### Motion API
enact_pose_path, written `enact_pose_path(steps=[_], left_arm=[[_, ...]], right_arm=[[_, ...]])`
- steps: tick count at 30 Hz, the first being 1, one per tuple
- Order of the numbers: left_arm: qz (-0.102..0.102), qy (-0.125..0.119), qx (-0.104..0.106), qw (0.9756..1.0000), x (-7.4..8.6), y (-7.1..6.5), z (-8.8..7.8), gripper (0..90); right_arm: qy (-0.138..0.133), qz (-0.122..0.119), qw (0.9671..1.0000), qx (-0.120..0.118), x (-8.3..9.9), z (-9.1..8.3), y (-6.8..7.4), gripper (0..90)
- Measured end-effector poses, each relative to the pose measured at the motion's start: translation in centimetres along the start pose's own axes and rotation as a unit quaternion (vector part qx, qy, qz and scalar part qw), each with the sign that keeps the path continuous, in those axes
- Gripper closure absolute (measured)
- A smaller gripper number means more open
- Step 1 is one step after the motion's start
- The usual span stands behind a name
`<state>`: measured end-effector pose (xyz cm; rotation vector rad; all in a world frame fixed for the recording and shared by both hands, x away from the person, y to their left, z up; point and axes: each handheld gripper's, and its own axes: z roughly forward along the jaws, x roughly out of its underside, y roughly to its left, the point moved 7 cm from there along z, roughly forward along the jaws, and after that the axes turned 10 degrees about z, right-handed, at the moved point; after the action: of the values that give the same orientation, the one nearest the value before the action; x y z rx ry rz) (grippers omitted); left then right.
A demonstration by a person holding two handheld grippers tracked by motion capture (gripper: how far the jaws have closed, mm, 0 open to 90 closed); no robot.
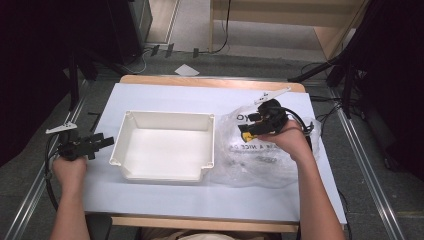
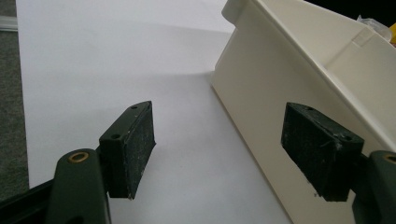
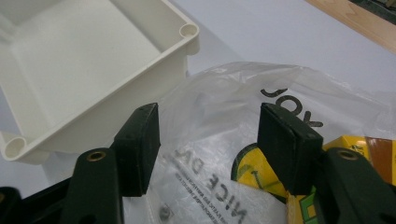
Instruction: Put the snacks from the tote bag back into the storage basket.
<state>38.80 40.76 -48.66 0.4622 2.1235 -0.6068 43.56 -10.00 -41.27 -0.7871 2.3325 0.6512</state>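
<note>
An empty white plastic tray (image 1: pixel 167 114) stands in the middle of the white-covered table. My left gripper (image 1: pixel 107 142) lies level just left of it, open, with nothing between its jaws. In the left gripper view the tray's outer wall (image 2: pixel 261 84) runs beside the right jaw of my left gripper (image 2: pixel 219 126). A clear printed plastic bag (image 1: pixel 260 165) lies right of the tray, with a yellow packet (image 1: pixel 246 135) inside. My right gripper (image 1: pixel 248 124) hovers over the bag, open. In the right gripper view the bag (image 3: pixel 219 107) and the yellow packet (image 3: pixel 252 163) lie under my right gripper (image 3: pixel 208 126), close to the tray's corner (image 3: pixel 187 32).
A white sheet (image 1: pixel 165 95) covers the tabletop, with the wooden edge (image 1: pixel 210 82) bare at the far side. Metal rails (image 1: pixel 365 165) run along the floor on both sides. A sheet of paper (image 1: pixel 186 70) lies on the floor beyond the table.
</note>
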Motion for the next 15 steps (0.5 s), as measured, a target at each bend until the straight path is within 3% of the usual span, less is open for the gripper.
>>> enact_pose_path(steps=[11, 15], left_arm=[[0.003, -0.005, -0.002, 1.0, -0.1, 0.0, -0.2, 27.0], [0.003, -0.006, -0.003, 1.0, -0.1, 0.0, -0.2, 27.0]], right_arm=[[0.009, -0.003, 1.0, 0.001, 0.0, -0.6, 0.0, 39.6], [0.008, -0.005, 1.0, 0.001, -0.1, -1.1, -0.2, 43.6]])
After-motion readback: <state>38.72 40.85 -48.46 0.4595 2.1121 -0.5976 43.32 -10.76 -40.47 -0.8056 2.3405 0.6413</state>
